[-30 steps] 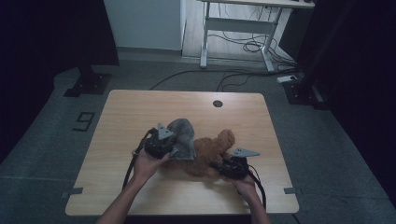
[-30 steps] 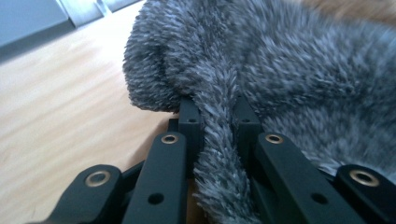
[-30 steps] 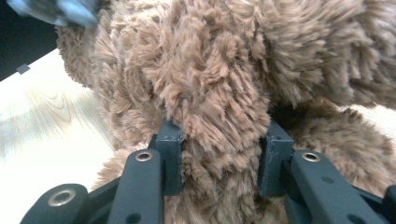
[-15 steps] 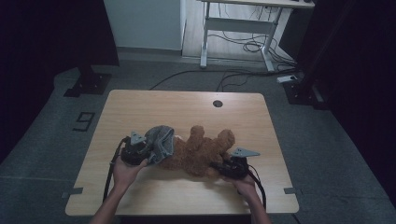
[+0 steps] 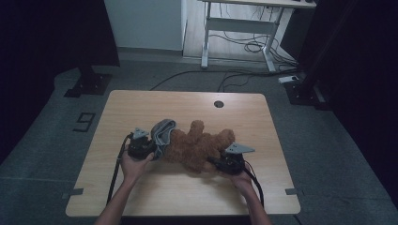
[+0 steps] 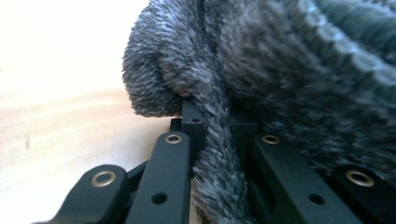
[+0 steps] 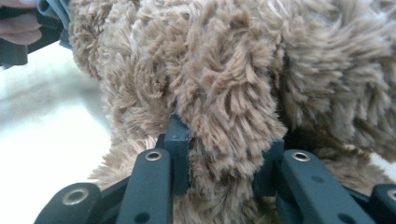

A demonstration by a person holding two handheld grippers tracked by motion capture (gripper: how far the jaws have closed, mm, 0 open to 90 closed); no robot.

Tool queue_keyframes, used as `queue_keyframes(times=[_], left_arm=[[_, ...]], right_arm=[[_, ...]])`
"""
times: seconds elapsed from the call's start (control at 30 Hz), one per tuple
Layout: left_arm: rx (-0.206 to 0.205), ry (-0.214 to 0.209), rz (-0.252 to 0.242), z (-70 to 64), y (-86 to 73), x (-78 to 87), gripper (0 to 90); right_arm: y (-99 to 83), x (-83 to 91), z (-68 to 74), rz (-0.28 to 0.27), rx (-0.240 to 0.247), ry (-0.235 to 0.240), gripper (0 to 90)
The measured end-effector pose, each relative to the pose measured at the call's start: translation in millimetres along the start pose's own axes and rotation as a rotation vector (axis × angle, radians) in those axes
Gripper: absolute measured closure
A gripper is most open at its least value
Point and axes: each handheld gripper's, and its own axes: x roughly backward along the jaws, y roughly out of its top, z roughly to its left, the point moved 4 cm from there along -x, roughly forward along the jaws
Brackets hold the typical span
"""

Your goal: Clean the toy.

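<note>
Teddy bear lies lengthwise across the tabletop, nearer its front edge. Left gripper is clamped on a fold of the grey knit hat at the bear's left end. Right gripper is pinching a plush limb at the right end. The hat sits directly between the left gripper and the bear, so the left hand is nearer.

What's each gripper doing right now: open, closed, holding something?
Left gripper: closed on the grey knit hat.
Right gripper: closed on the brown teddy bear.
</note>
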Motion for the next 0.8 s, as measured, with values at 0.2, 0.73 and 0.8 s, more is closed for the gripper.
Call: queue_keyframes(times=[0.2,0.73,0.8], left_arm=[[0.012,0.013,0.023,12.1,10.5,-10.1,80.4],[-0.114,-0.071,-0.063,-43.2,72.5,15.7,79.5],[-0.123,-0.083,-0.032,-53.1,77.8,2.8,79.4]], right_arm=[[12.9,-16.9,-23.0,-0.025,-0.026,-0.062,66.9],[-3.8,-6.1,-18.6,-0.025,-0.011,-0.017,65.5],[-4.5,-5.8,-17.6,-0.026,-0.002,-0.017,65.4]])
